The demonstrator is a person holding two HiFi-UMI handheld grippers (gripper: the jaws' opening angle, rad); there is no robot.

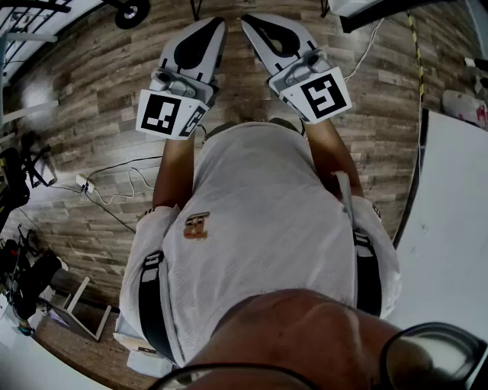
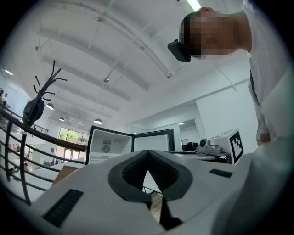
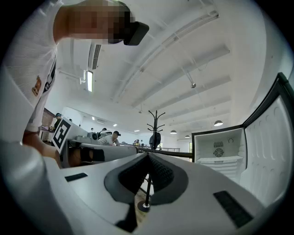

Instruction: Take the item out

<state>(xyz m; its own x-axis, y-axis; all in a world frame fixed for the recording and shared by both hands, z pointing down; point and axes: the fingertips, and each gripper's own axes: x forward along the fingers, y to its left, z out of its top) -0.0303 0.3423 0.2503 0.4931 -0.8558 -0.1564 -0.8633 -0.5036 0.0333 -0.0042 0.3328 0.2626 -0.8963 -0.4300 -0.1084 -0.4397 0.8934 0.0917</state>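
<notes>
- Nearest in the head view, a white shirt [image 1: 259, 228] fills the middle, and both forearms are stretched forward from it over a wooden floor [image 1: 99, 84].
- The left tool [image 1: 216, 24] is held in front of the body, pointing away, with its marker cube [image 1: 169, 113] at the near end.
- The right tool [image 1: 252, 21] is held just beside it, with its marker cube [image 1: 324, 93] likewise at the near end; the two tips are angled towards each other but are kept apart.
- In the left gripper view, the left tool [image 2: 148, 158] is seen fully closed: the pads are met at the tips and nothing is gripped.
- In the right gripper view, the right tool [image 3: 148, 158] is closed in the same way and is empty; only floor and the foot of a coat stand [image 3: 156, 124] are seen through the gap behind the pads.
- Cables [image 1: 114, 183] are laid on the floor to the left.
- Farther off, a fridge [image 3: 216, 151] is seen with its door [image 3: 271, 151] swung open; white shelves are shown inside.
- The item cannot be made out in any view, so its place cannot be told.
</notes>
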